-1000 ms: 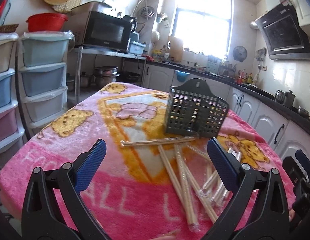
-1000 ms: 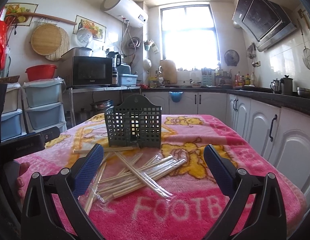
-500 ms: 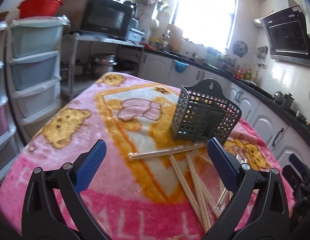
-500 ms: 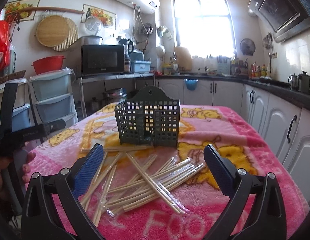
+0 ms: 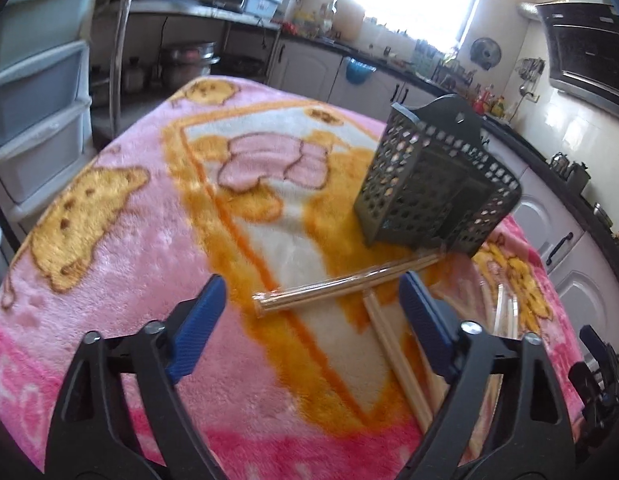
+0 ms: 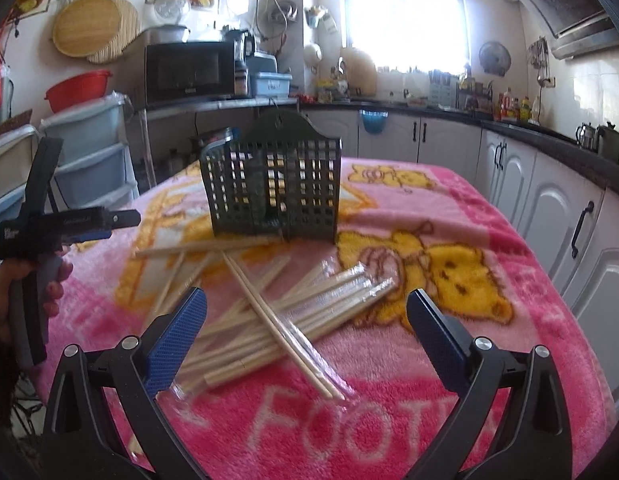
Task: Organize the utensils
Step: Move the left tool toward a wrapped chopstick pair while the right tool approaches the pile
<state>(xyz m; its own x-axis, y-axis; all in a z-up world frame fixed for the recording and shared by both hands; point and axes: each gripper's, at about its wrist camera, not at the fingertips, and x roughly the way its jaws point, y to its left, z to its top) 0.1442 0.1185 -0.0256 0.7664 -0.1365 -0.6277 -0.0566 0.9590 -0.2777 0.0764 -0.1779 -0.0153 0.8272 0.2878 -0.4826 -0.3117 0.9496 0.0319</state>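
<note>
A dark green slotted utensil basket [image 5: 433, 188] [image 6: 273, 192] stands upright on the pink bear blanket [image 5: 149, 264]. In front of it a plastic-wrapped pair of chopsticks [image 5: 341, 284] lies crosswise, just ahead of my left gripper [image 5: 311, 284]. The left jaws are closing, and the pads stay clear of the pair. A loose pile of wooden and wrapped chopsticks [image 6: 285, 312] is scattered below my right gripper [image 6: 305, 296], which is open and holds nothing. In the right wrist view a hand [image 6: 13, 292] holds the left gripper [image 6: 109, 220] at the left edge.
Stacked plastic drawers [image 5: 33, 92] [image 6: 89, 152] stand left of the table. White cabinets [image 6: 549, 208] under a dark counter run along the right. A microwave [image 6: 189, 68] sits on a metal rack behind. The blanket's front edge [image 6: 349, 440] is close below the right gripper.
The left gripper has moved forward toward the basket and tipped downward, and its jaws have narrowed around the crosswise wrapped pair. The right gripper has come closer to the chopstick pile.
</note>
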